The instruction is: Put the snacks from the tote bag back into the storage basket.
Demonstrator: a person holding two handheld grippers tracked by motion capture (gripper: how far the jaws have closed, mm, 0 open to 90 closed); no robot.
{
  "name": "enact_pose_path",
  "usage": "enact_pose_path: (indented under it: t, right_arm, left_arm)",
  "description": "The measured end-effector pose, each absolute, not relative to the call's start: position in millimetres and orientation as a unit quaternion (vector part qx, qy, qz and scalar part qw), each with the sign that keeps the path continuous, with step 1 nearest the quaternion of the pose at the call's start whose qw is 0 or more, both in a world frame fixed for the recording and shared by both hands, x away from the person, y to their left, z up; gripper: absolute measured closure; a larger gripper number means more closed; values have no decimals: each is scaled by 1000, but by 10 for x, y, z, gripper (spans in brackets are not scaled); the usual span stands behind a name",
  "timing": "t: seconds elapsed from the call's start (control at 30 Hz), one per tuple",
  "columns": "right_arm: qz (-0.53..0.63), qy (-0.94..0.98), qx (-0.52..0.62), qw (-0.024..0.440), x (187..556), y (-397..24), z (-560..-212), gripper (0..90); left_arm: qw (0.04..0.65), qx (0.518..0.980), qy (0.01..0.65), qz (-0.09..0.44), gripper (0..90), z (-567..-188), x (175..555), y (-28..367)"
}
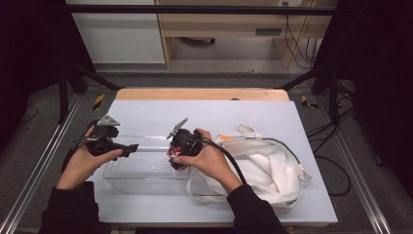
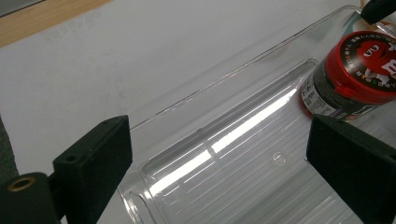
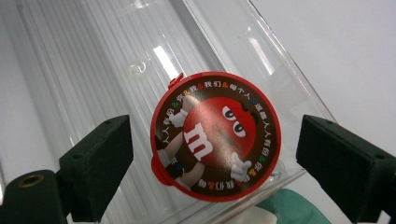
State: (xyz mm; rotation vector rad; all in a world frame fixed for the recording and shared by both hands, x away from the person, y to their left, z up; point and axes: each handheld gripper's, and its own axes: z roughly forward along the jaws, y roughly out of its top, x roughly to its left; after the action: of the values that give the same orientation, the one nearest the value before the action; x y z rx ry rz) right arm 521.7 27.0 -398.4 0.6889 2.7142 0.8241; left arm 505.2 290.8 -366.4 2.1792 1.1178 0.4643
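A clear plastic bin (image 1: 146, 183) lies on the white table. At its right end stands a dark candy jar (image 1: 173, 155) with a red lid (image 3: 215, 135). My right gripper (image 1: 176, 161) points down over it. In the right gripper view the right gripper (image 3: 215, 144) is open, one jaw on each side of the lid with a gap on both sides. My left gripper (image 1: 132, 147) hovers at the bin's left end. In the left gripper view the left gripper (image 2: 219, 154) is open, its jaws straddle the bin's end wall (image 2: 140, 186) without pressing it, and the jar (image 2: 355, 79) shows far off.
A white cloth bag (image 1: 263, 165) with green trim lies crumpled right of the bin, and a bit of its green edge (image 3: 289, 207) shows below the jar. A wooden strip (image 1: 202, 94) runs along the table's far edge. Dark frame posts stand at both sides.
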Motion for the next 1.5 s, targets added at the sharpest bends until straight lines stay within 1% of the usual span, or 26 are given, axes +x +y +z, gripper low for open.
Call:
enact_pose_path:
  t: [0.4, 0.53, 0.67, 0.87, 1.07, 1.17, 1.43, 1.47, 1.5]
  right_arm:
    - [301, 917, 234, 115, 5134, 155, -3828, 83]
    - [315, 909, 243, 127, 5081, 57, -3744, 79]
    - [335, 897, 255, 138, 4988, -121, -3645, 77]
    - [364, 879, 273, 141, 4886, -378, -3634, 76]
    - [371, 868, 291, 157, 4922, -576, -3554, 78]
    - [381, 856, 306, 168, 4916, -756, -3463, 78]
    - [389, 833, 344, 190, 4913, -1150, -3362, 77]
    - [389, 833, 344, 190, 4913, -1150, -3362, 77]
    - [391, 827, 353, 196, 4923, -1261, -3319, 76]
  left_arm:
    - [319, 828, 427, 177, 69, -3665, 5054, 2919]
    - [320, 828, 426, 178, 69, -3660, 5050, 2912]
    - [317, 828, 427, 180, 69, -3661, 5052, 2905]
    - [315, 827, 429, 183, 69, -3673, 5058, 2891]
    - [313, 831, 423, 180, 69, -3686, 5060, 2859]
    - [317, 832, 418, 179, 69, -3668, 5044, 2835]
    - [325, 830, 416, 182, 69, -3627, 5023, 2847]
    - [325, 830, 416, 182, 69, -3627, 5023, 2847]
    - [327, 828, 416, 184, 69, -3619, 5022, 2862]
